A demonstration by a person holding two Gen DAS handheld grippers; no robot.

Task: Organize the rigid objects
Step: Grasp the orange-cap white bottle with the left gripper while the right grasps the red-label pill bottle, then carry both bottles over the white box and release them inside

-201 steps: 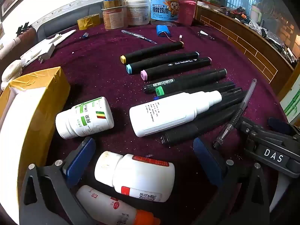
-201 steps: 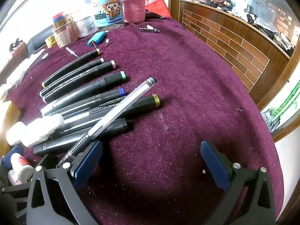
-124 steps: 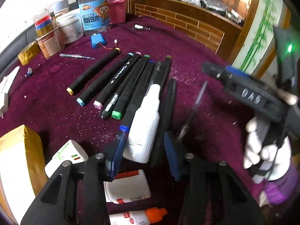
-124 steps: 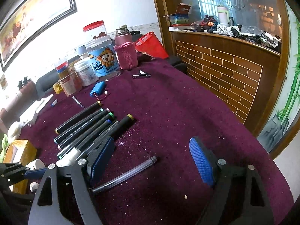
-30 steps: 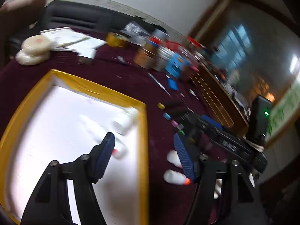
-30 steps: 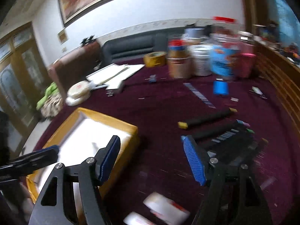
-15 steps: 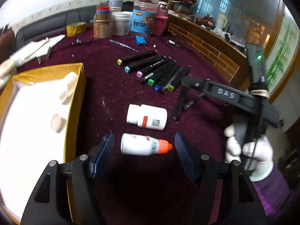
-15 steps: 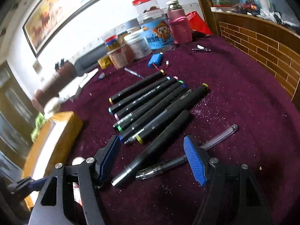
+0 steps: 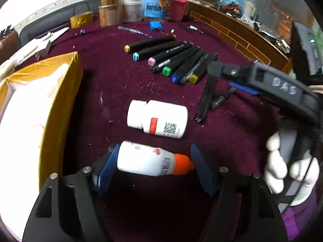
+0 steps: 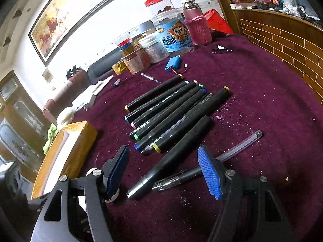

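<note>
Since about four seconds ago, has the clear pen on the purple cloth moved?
Cannot tell. In the right wrist view the clear pen lies beside the loose black marker, near the marker row as before, but the camera shifted too much to judge.

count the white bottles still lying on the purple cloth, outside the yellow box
2. An orange-capped bottle lies between the left gripper's opening jaws; a red-striped bottle lies just beyond it. The box interior is overexposed, so any there can't be counted.

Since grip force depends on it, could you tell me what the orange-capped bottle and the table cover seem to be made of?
Orange-capped bottle: likely smooth, opaque white plastic with slight sheen and printed label. Table cover: maroon fabric, seemingly velvet-like; matte, fuzzy nap, specks clinging.
</note>
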